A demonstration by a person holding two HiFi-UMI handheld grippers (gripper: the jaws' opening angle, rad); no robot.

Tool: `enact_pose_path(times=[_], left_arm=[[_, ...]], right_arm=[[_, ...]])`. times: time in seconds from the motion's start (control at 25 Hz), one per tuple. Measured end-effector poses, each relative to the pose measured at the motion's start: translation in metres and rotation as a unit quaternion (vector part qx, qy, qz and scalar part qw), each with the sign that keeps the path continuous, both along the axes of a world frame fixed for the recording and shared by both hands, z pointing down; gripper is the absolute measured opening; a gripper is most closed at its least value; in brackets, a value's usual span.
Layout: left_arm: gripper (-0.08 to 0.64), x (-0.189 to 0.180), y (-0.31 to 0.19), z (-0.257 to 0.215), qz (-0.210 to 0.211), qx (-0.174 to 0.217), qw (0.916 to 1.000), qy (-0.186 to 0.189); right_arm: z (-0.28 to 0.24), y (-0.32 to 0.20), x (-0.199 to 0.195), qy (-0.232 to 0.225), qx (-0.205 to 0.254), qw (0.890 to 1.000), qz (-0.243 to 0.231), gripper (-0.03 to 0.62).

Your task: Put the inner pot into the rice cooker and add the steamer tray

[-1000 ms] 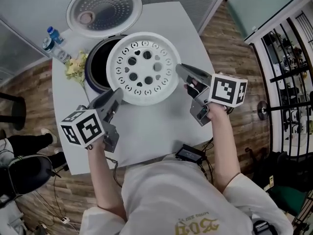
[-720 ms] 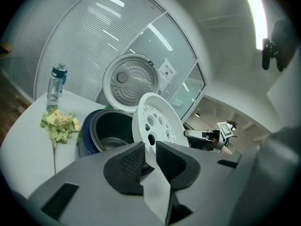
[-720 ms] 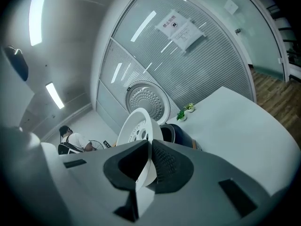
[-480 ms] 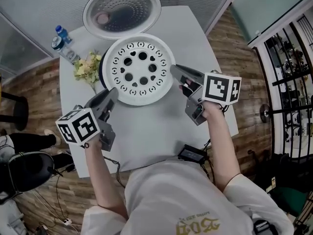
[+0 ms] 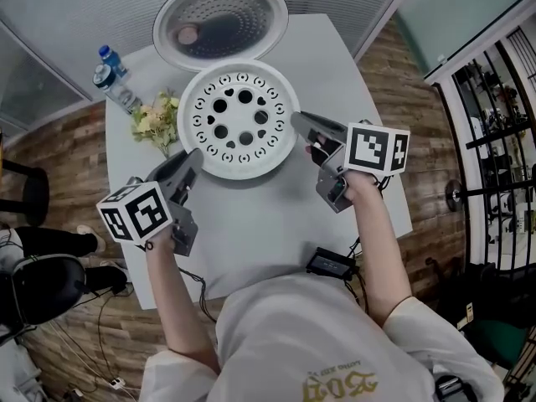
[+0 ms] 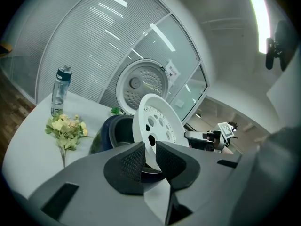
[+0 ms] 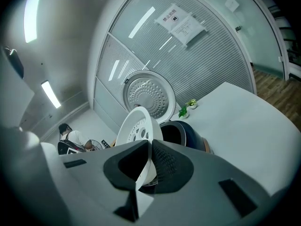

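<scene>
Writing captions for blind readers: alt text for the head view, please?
Seen from above, a person's left gripper and right gripper hold a white perforated steamer tray by opposite edges over the open-lidded rice cooker, on a table with flowers and water bottles.

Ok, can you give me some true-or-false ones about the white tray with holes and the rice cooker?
The left gripper and the right gripper both clamp the rim of the round white holed steamer tray. True.
The dark blue rice cooker has its round lid shut. False: the lid stands open behind the tray.
The bunch of yellow flowers lies on the white table. True.
The clear water bottle with a blue cap lies on its side. False: it stands upright.
</scene>
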State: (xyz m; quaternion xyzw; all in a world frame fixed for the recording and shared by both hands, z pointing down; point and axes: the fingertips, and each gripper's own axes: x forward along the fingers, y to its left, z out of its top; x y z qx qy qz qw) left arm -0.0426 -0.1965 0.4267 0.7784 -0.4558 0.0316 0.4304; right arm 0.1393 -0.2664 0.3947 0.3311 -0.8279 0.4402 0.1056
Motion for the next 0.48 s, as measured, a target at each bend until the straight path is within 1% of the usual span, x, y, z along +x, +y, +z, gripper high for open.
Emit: enact_pose_path(times=[0.48], left_arm=[[0.074,0.0007,-0.0001,-0.0004,0.001,-0.005,1.0000,-0.007]], right_arm=[[0.0019,-0.0006,0.0004,0.005,-0.005,1.000,0.003,0.040]])
